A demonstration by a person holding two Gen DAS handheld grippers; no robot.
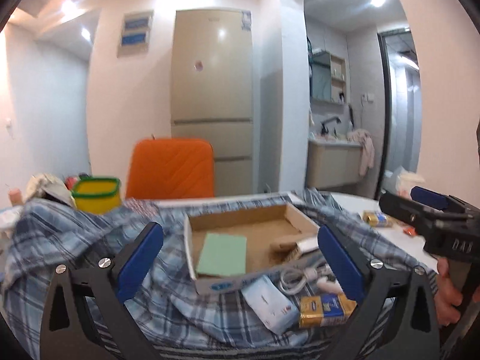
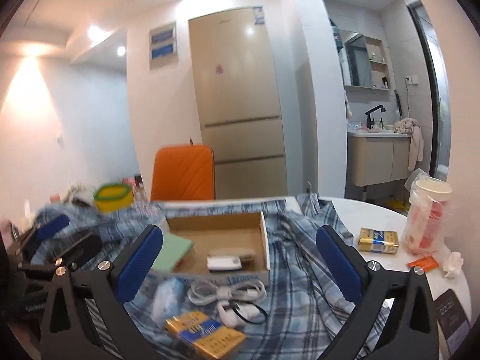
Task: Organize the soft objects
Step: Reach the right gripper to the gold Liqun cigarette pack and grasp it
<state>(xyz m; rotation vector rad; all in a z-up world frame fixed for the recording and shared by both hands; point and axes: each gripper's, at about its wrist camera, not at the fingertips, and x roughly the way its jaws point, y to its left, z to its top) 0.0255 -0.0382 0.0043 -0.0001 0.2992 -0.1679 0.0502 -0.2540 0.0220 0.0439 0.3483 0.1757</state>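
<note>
A blue plaid shirt (image 1: 75, 240) (image 2: 300, 270) lies rumpled across the round white table (image 2: 360, 213). On it rests a shallow cardboard box (image 1: 264, 234) (image 2: 216, 219) holding a green pad (image 1: 222, 255) (image 2: 171, 252). In front of the box lie a pale tissue pack (image 1: 270, 303), a white cable (image 2: 225, 292) and a yellow-blue pack (image 2: 204, 333). My left gripper (image 1: 240, 261) (image 2: 69, 237) hovers open over the shirt, left of the box. My right gripper (image 2: 240, 261) (image 1: 402, 204) is open too, above the small items, with a hand on its handle. Neither holds anything.
A yellow tub with a green rim (image 1: 96, 195) and clutter stand at the far left. An orange chair (image 1: 171, 171) is behind the table, before a fridge. At the right sit a second yellow pack (image 2: 378, 240), a bagged cup (image 2: 426, 216), a crumpled tissue (image 2: 453, 264) and a phone (image 2: 453, 321).
</note>
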